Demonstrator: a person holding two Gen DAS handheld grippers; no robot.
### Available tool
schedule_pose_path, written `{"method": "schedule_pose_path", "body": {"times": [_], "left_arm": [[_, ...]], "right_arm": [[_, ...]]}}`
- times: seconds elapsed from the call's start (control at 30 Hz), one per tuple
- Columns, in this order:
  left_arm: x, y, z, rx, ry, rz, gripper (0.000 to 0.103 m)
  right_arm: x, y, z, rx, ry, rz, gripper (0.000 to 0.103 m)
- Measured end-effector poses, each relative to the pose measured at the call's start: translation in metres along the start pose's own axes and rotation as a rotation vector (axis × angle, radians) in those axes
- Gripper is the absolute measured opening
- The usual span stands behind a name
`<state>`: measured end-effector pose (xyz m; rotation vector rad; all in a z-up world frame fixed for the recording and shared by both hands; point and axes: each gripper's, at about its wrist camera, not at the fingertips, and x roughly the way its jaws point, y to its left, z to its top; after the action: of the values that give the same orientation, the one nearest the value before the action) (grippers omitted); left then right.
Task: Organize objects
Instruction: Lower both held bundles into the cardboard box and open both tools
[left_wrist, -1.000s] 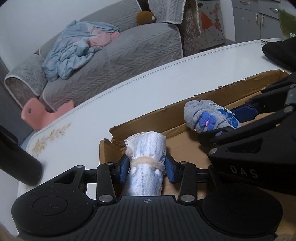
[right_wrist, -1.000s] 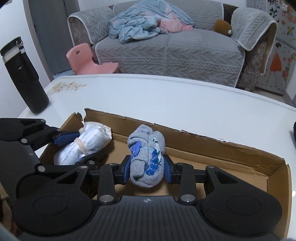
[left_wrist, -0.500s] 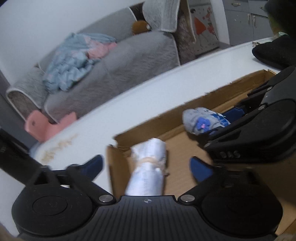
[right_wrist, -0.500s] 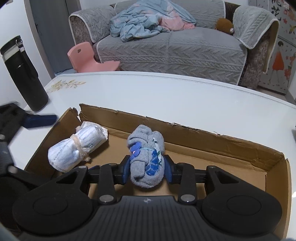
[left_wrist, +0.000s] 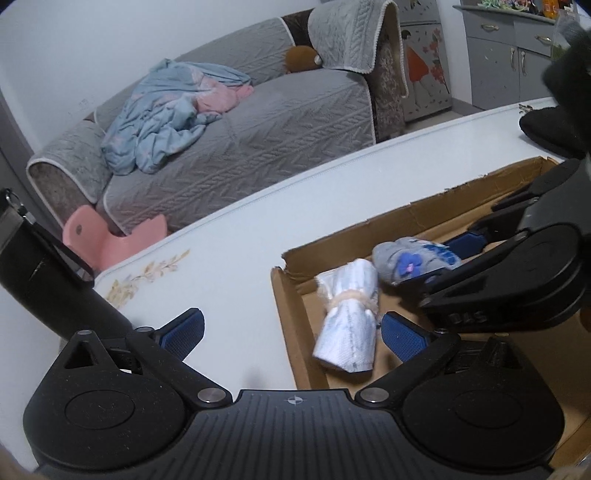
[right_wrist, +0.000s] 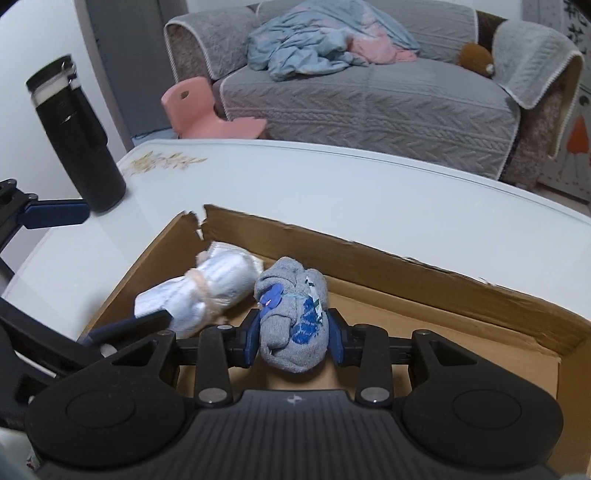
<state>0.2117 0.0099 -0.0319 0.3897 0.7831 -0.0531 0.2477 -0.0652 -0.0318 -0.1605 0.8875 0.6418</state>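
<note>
A shallow cardboard box (left_wrist: 291, 314) (right_wrist: 443, 284) lies on the white table. A rolled white-and-blue sock bundle (left_wrist: 349, 325) (right_wrist: 207, 288) lies loose in the box's left end. My left gripper (left_wrist: 291, 332) is open wide above it, its pads apart from the bundle. My right gripper (right_wrist: 293, 334) is shut on a grey sock bundle with blue flowers (right_wrist: 293, 317) (left_wrist: 410, 262), held low inside the box beside the white bundle.
A black flask (right_wrist: 75, 136) (left_wrist: 40, 273) stands at the table's left end. A dark cloth (left_wrist: 550, 125) lies at the far right of the table. Behind the table are a grey sofa (right_wrist: 369, 96) and a pink child's chair (right_wrist: 199, 110).
My left gripper opened, let go of the white sock bundle in the box and drew back to the left. My right gripper kept its grip on the grey bundle and shifted it toward the white one.
</note>
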Motion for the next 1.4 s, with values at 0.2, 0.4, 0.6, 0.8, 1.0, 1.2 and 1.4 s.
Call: {"method": "schedule_pose_path", "body": {"times": [0.2, 0.4, 0.6, 0.8, 1.0, 1.2, 1.4], "left_arm": [[0.0, -0.002, 0.002, 0.023, 0.006, -0.001, 0.102], [0.001, -0.002, 0.001, 0.012, 0.035, -0.02, 0.102], [-0.019, -0.001, 0.001, -0.03, 0.046, -0.074, 0.102], [-0.04, 0.003, 0.0, -0.08, 0.047, -0.115, 0.102], [-0.072, 0.007, -0.004, -0.139, 0.031, -0.17, 0.102], [-0.119, 0.005, -0.02, -0.167, -0.032, -0.22, 0.102], [-0.168, 0.001, -0.047, -0.187, -0.124, -0.241, 0.102]], "right_arm": [[-0.006, -0.004, 0.0, -0.013, 0.005, -0.04, 0.046], [-0.024, -0.007, -0.001, -0.008, 0.002, -0.044, 0.06], [-0.04, -0.001, -0.001, -0.013, -0.008, -0.063, 0.068], [-0.06, 0.005, -0.003, -0.01, -0.032, -0.071, 0.073], [-0.088, 0.012, -0.009, -0.001, -0.067, -0.075, 0.083], [-0.127, 0.024, -0.025, -0.019, -0.124, -0.073, 0.091], [-0.171, 0.035, -0.056, -0.038, -0.202, -0.07, 0.096]]}}
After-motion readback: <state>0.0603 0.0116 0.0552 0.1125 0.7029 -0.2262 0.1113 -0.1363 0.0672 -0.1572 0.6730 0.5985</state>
